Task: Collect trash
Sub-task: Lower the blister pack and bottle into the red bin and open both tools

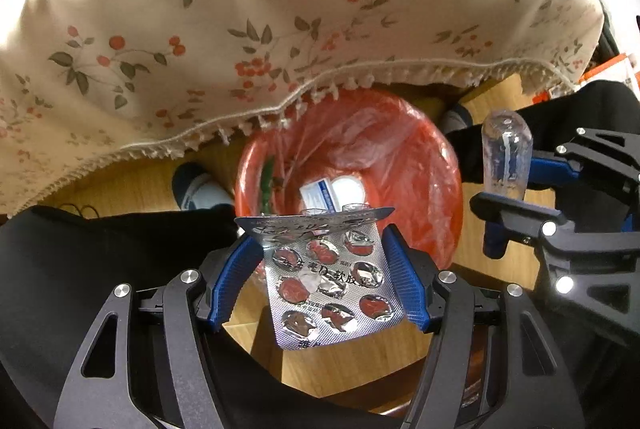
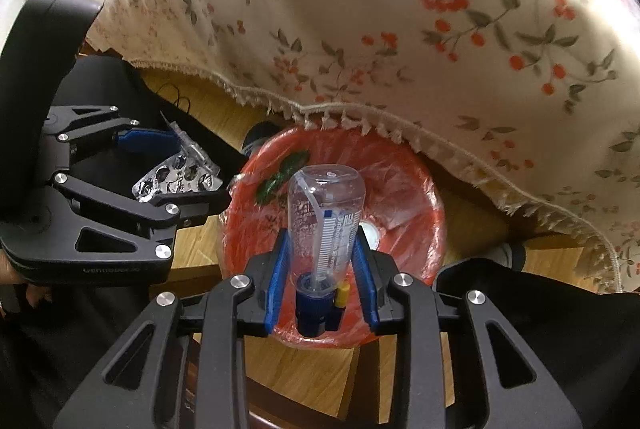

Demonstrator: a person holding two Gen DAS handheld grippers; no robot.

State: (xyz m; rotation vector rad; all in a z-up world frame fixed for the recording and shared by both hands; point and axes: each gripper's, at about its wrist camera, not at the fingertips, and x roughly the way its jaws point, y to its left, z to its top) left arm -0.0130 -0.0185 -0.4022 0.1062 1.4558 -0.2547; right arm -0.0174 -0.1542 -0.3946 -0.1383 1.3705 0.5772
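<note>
My left gripper [image 1: 320,241] is shut on a silver blister pack [image 1: 332,281], its blue pads pressing both long edges. The pack hangs over the near rim of a red bin [image 1: 444,181] lined with a red plastic bag. My right gripper [image 2: 320,241] is shut on a clear plastic spray bottle [image 2: 326,213], bottom end forward and blue cap toward the camera, above the same bin [image 2: 416,189]. Each gripper shows in the other's view: the right one [image 1: 508,185] with the bottle [image 1: 507,153], the left one [image 2: 192,169] with the pack [image 2: 176,181].
A floral tablecloth [image 1: 280,13] with a fringed edge hangs over the bin's far side. In the bin lie a small white-and-blue box [image 1: 318,195], a white round lid [image 1: 350,189] and green scraps [image 1: 267,185]. A person's dark trouser legs and socked feet [image 1: 200,189] flank the bin on a wooden floor.
</note>
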